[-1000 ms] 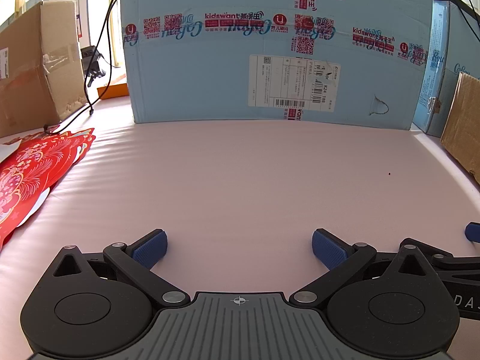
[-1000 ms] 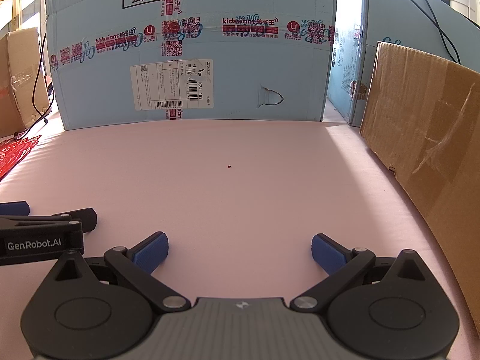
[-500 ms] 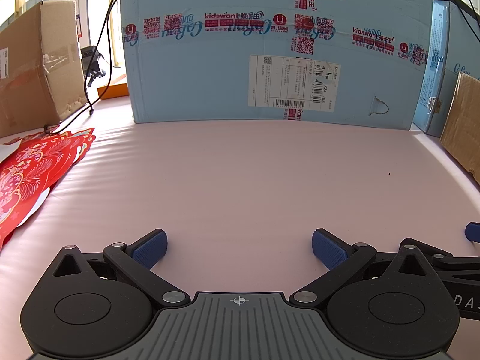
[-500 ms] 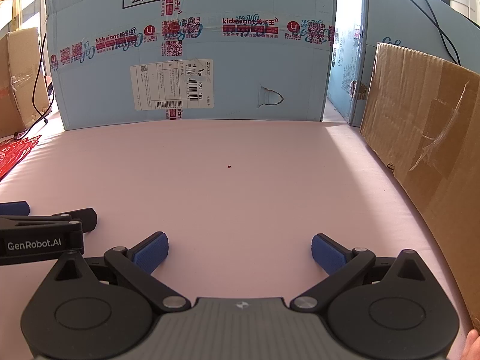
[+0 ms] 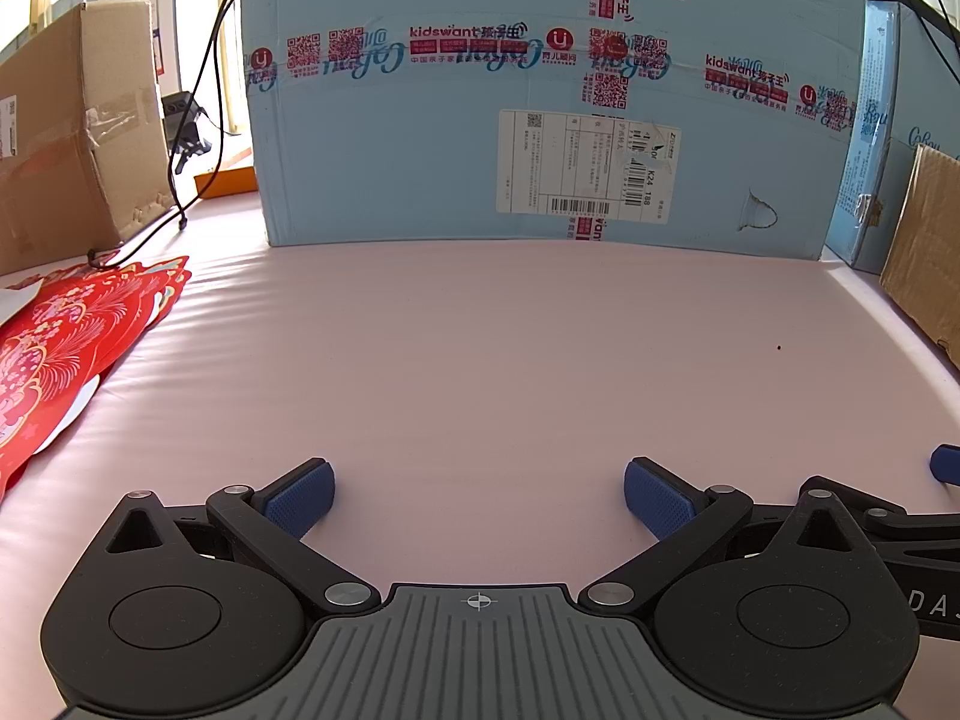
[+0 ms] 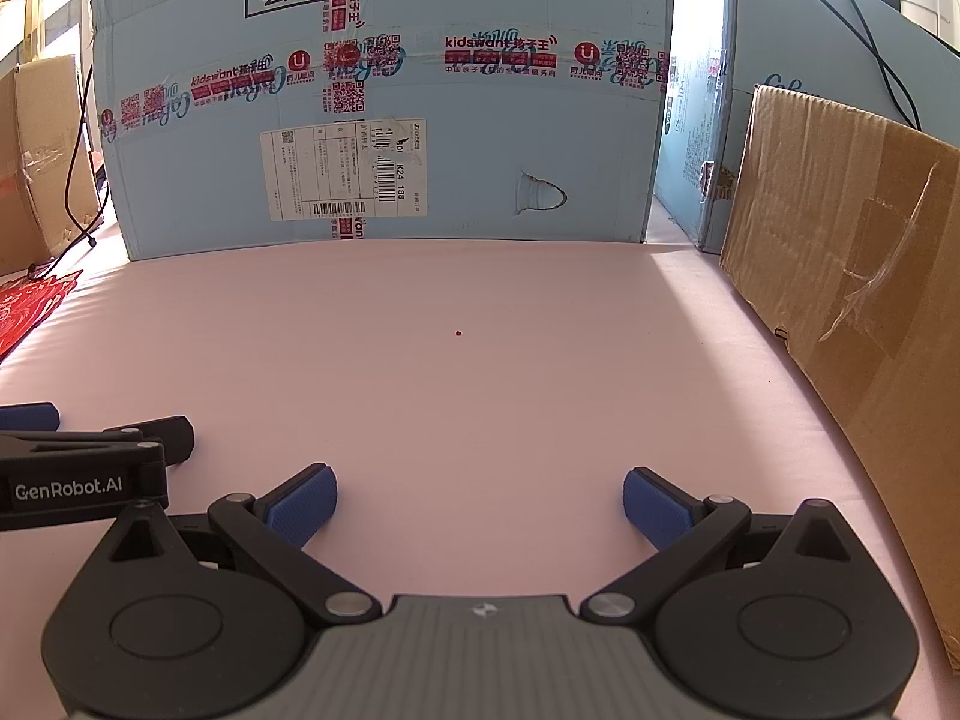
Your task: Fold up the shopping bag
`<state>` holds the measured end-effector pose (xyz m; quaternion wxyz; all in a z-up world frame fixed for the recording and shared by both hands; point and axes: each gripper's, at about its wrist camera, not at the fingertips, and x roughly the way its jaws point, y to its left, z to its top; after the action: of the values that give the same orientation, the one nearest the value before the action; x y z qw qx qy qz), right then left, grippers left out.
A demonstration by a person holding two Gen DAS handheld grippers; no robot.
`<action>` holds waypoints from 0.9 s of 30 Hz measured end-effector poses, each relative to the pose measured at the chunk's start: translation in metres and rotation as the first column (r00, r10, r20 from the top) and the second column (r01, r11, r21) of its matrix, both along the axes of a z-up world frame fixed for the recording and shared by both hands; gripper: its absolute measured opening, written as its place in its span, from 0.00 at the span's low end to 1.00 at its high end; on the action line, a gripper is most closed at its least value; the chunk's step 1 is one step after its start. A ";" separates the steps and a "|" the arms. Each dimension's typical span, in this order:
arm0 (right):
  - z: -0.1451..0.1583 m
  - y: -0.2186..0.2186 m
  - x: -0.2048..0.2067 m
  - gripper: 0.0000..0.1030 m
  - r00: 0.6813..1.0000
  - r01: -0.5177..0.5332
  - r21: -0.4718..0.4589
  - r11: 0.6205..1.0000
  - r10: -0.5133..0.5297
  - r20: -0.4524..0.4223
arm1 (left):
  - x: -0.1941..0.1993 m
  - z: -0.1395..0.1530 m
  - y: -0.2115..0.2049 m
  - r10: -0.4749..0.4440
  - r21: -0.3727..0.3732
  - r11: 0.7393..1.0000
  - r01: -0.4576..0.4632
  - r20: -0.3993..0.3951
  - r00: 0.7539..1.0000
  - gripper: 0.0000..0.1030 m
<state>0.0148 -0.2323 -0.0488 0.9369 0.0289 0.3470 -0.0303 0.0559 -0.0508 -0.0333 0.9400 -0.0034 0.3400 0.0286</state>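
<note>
A red shopping bag with a gold and white flower print lies flat at the far left of the pink table; its corner also shows in the right wrist view. My left gripper rests low over the bare pink surface, open, with nothing between its blue pads. My right gripper sits just to its right, also open and holding nothing. Both stand well to the right of the bag. The left gripper's body shows at the left edge of the right wrist view.
A big blue carton walls off the back of the table. Brown cardboard boxes stand at the left and along the right edge. A black cable hangs down at the back left. The pink table stretches between them.
</note>
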 end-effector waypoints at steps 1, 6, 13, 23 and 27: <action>0.000 0.000 0.000 1.00 1.000 0.000 0.000 1.000 0.000 0.000 | 0.000 0.000 0.000 0.000 0.000 1.000 0.000 0.000 1.000 1.00; 0.000 0.000 0.000 1.00 1.000 0.000 0.000 1.000 0.000 0.000 | 0.000 0.000 0.000 0.000 0.000 1.000 0.000 0.000 1.000 1.00; 0.000 0.000 0.000 1.00 1.000 0.000 0.000 1.000 0.000 0.000 | 0.000 0.000 0.001 0.000 -0.003 1.000 0.000 0.000 1.000 1.00; 0.000 0.000 0.001 1.00 1.000 0.000 0.000 1.000 0.000 0.000 | 0.001 0.000 0.002 0.000 -0.009 1.000 0.000 0.002 1.000 1.00; 0.000 0.000 0.001 1.00 1.000 0.000 0.001 1.000 0.000 0.000 | 0.000 0.000 0.002 0.001 -0.009 1.000 -0.001 0.002 1.000 1.00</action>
<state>0.0154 -0.2325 -0.0490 0.9369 0.0295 0.3470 -0.0302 0.0563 -0.0492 -0.0336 0.9404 -0.0079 0.3390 0.0273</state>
